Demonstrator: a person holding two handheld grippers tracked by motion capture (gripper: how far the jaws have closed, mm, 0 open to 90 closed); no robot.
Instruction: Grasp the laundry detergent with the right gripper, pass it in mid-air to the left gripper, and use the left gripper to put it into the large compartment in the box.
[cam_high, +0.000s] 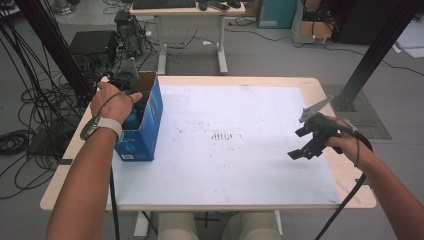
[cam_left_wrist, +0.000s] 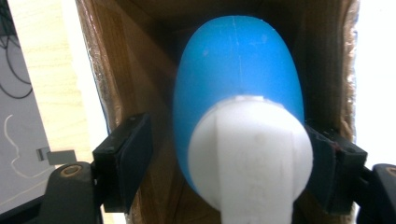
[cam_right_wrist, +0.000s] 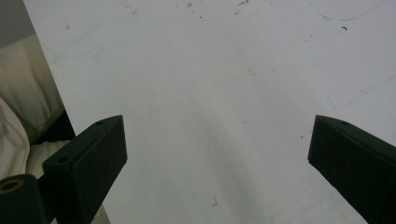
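Observation:
A blue egg-shaped object (cam_left_wrist: 236, 79) with a white round end (cam_left_wrist: 252, 149) lies inside a cardboard box (cam_left_wrist: 126, 70) whose outside is blue (cam_high: 145, 132), at the table's left edge. My left gripper (cam_left_wrist: 229, 163) reaches down into that box (cam_high: 136, 106). Its jaws stand either side of the white end; the left pad (cam_left_wrist: 135, 158) is clear of it with a gap, and the right pad (cam_left_wrist: 327, 163) sits close beside it. My right gripper (cam_high: 298, 144) hovers over the white mat near the table's right side, jaws wide apart (cam_right_wrist: 217, 154) with nothing between them.
The white mat (cam_high: 225, 165) covers most of the wooden table (cam_high: 345, 185). The person's legs (cam_right_wrist: 18, 116) show past the mat's near edge. Cables and equipment (cam_high: 95, 45) crowd the floor to the left, and a desk (cam_high: 190, 10) stands behind.

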